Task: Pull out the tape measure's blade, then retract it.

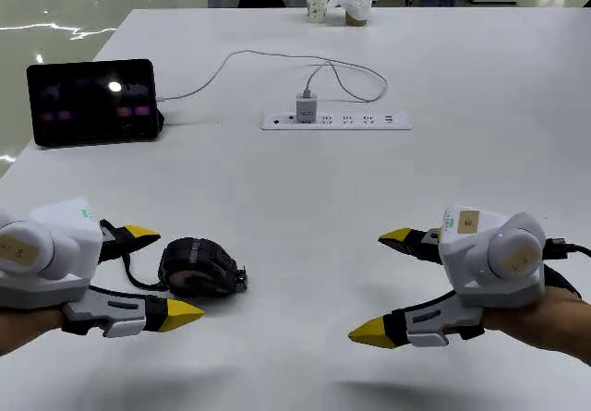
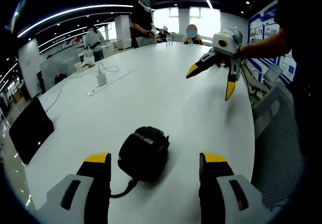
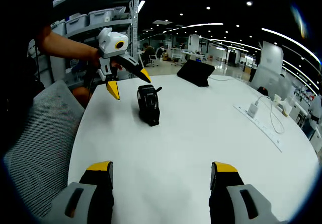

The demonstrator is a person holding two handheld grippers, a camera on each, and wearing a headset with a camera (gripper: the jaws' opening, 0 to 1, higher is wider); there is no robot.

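Observation:
A black tape measure (image 1: 199, 267) lies on the white table (image 1: 305, 189), blade retracted, with a short black wrist strap trailing from it. My left gripper (image 1: 162, 275) stands open around it, one yellow tip on each side, not touching. In the left gripper view the tape measure (image 2: 144, 152) sits just ahead of the open jaws, and the right gripper (image 2: 211, 80) shows across the table. My right gripper (image 1: 383, 286) is open and holds nothing, well to the right of the tape. In the right gripper view the tape measure (image 3: 149, 104) lies far ahead, with the left gripper (image 3: 126, 80) behind it.
A dark tablet (image 1: 92, 102) stands at the back left. A white power strip (image 1: 335, 119) with a charger and cable lies mid-table. A paper cup (image 1: 317, 3) and a plastic cup (image 1: 358, 0) stand at the far edge. People stand in the background.

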